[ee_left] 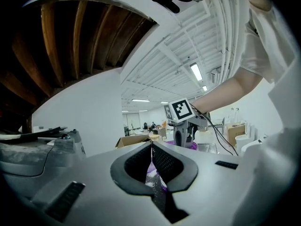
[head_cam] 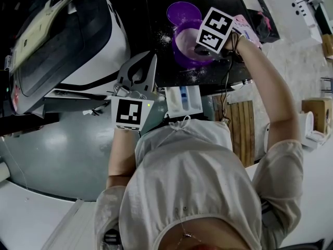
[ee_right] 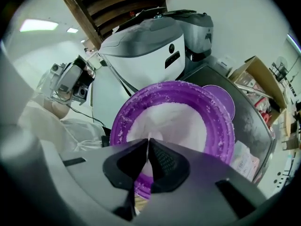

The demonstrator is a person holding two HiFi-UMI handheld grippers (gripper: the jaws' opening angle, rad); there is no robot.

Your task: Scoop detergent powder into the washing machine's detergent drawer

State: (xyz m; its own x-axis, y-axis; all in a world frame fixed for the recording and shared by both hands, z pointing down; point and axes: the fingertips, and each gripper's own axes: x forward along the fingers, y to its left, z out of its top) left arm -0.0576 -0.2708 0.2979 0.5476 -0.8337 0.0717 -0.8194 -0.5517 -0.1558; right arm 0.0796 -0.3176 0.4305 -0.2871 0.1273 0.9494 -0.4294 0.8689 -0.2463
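Note:
A purple tub [head_cam: 183, 50] of white detergent powder [ee_right: 174, 121] stands on a black top [head_cam: 156, 30], with its purple lid [head_cam: 181, 10] behind it. My right gripper [head_cam: 202, 48] hangs over the tub, and in the right gripper view it [ee_right: 149, 144] is shut on a thin white scoop handle that dips into the powder. My left gripper [head_cam: 139, 69] is shut and holds nothing; it sits just left of the open white detergent drawer [head_cam: 183, 101]. In the left gripper view the left gripper [ee_left: 151, 147] points at the tub [ee_left: 190, 145] and the right gripper [ee_left: 183, 134].
A white and grey appliance [head_cam: 93, 40] stands left of the tub, a second one [ee_right: 198, 26] behind it. Spilled powder [head_cam: 193, 76] dots the black top. A big grey rounded surface [head_cam: 57, 155] lies low at the left, wooden slats [head_cam: 240, 126] at the right. A cardboard box [ee_right: 256, 69] sits beyond.

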